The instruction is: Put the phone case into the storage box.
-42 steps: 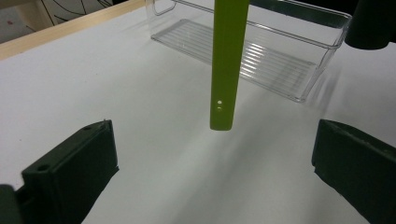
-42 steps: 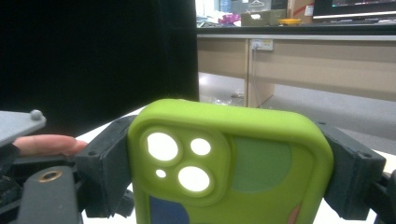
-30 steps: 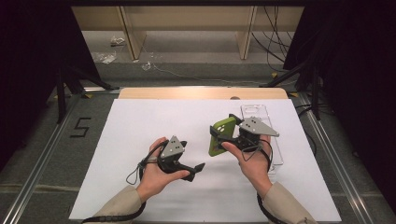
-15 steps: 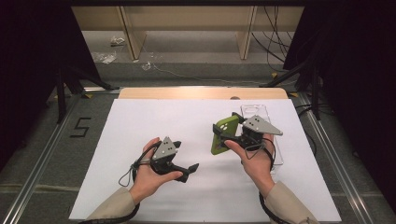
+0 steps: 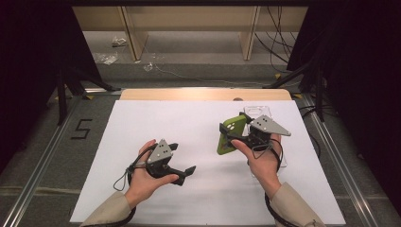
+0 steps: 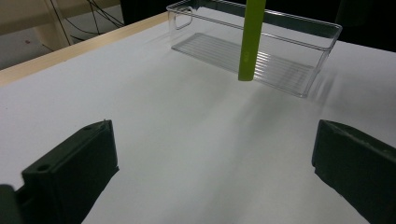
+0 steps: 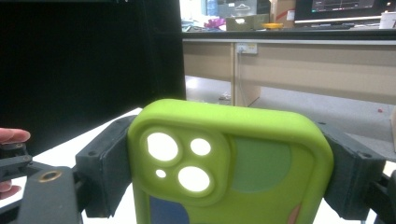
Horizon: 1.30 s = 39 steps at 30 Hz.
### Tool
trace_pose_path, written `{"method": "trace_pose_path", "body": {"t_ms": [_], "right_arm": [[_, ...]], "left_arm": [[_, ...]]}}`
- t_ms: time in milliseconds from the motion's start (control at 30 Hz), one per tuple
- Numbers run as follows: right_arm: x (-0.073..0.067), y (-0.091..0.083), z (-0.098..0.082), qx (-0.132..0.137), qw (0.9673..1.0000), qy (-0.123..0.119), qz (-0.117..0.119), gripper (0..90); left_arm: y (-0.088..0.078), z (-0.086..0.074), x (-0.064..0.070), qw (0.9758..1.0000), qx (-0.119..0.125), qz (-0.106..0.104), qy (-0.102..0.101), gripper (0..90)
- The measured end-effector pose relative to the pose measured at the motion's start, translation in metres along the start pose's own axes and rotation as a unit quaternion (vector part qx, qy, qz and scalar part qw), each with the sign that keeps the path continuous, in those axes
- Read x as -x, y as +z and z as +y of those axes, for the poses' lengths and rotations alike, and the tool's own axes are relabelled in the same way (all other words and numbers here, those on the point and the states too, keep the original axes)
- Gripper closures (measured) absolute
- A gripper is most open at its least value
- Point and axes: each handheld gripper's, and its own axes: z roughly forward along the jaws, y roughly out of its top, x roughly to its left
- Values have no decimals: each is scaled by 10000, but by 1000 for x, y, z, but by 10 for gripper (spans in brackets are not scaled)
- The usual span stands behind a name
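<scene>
Two grippers: right gripper (image 5: 226, 135) has its jaws clamped on a green phone case (image 7: 231, 163), left gripper (image 5: 182, 163) jaws wide apart over the bench (image 5: 189, 123).

A: Location type?
B: Laboratory recording station. A white-covered table (image 5: 198, 123) sits between black curtains (image 5: 28, 71); loose cables (image 5: 279, 42) lie at far right; floor marking "5" (image 5: 81, 128) sits at left.

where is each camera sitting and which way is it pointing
High view: above the person's side, facing forward and down on the white table; both hands and claws show.
Left gripper view: on the left claw, facing the clear tray; open jaws show.
Right gripper view: on the right claw, jaws clamping the green phone case.
All three views share the case.
</scene>
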Motion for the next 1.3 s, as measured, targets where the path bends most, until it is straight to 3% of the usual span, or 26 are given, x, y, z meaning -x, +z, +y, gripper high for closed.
{"method": "trace_pose_path", "body": {"t_ms": [1300], "right_arm": [[18,-9,8,127,9995,-13,-278,174]], "left_arm": [[-15,-10,-7,9999,37,116,-109,0]]}}
